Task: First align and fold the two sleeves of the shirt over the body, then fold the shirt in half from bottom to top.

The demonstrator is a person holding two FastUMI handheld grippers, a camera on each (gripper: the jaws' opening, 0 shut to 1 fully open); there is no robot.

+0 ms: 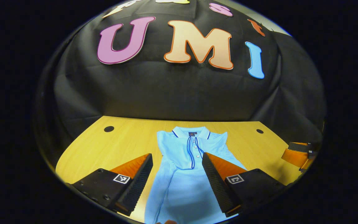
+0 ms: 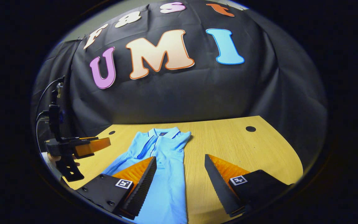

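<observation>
A light blue polo shirt (image 1: 182, 183) lies flat on the wooden table (image 1: 120, 140), collar toward the booth wall, placket with dark piping facing up. It forms a narrow strip, its sleeves apparently tucked in over the body. My left gripper (image 1: 176, 155) hovers open above the shirt's middle, nothing between its fingers. In the right gripper view, the shirt (image 2: 166, 149) runs under the left finger. My right gripper (image 2: 180, 157) is open over the shirt's right edge and bare table (image 2: 244, 149). The left gripper (image 2: 82, 146) shows farther off at the left.
Round cable holes (image 1: 108, 128) (image 1: 259, 131) sit near the table's back corners, one also in the right gripper view (image 2: 250, 128). The right gripper (image 1: 300, 152) shows at the table's right edge. Black cloth closes off the back and sides.
</observation>
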